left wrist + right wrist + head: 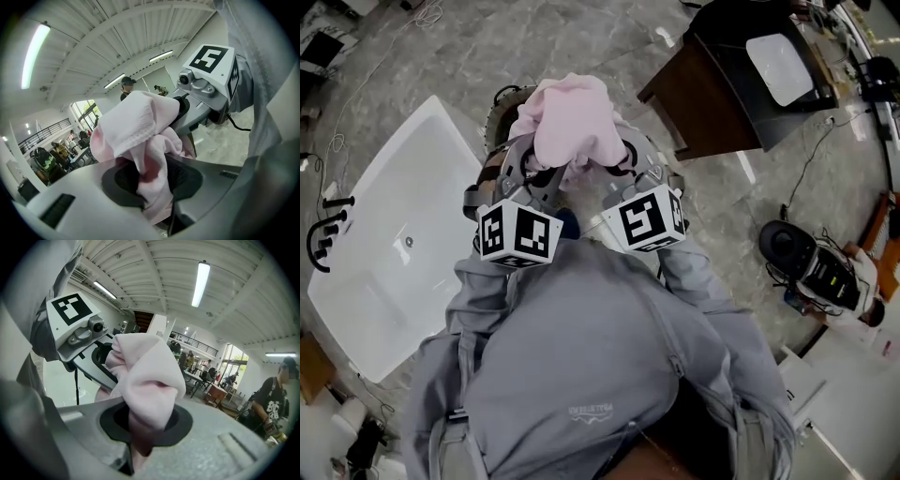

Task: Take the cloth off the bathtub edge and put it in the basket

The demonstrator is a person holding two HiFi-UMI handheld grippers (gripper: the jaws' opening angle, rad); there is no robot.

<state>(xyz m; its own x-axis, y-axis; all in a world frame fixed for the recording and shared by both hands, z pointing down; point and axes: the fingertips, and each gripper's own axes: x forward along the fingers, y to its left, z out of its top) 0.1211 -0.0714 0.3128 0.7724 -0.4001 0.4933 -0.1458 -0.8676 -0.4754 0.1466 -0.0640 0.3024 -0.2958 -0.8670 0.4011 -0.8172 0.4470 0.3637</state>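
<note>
A pink cloth (572, 122) is bunched up high between my two grippers, close under the head camera. My left gripper (539, 169) is shut on its left part; in the left gripper view the cloth (140, 131) runs down between the dark pads (126, 180). On its right part my right gripper (614, 173) is shut, and the cloth (145, 376) fills that jaw gap. The white bathtub (403, 234) lies on the floor at the left. A dark basket rim (499, 105) peeks out behind the cloth, mostly hidden.
A dark wooden cabinet with a white basin (741, 75) stands at the upper right. Black tap fittings (323, 230) sit at the tub's left end. Equipment and cables (806, 258) lie on the floor at the right. Several people stand far off in both gripper views.
</note>
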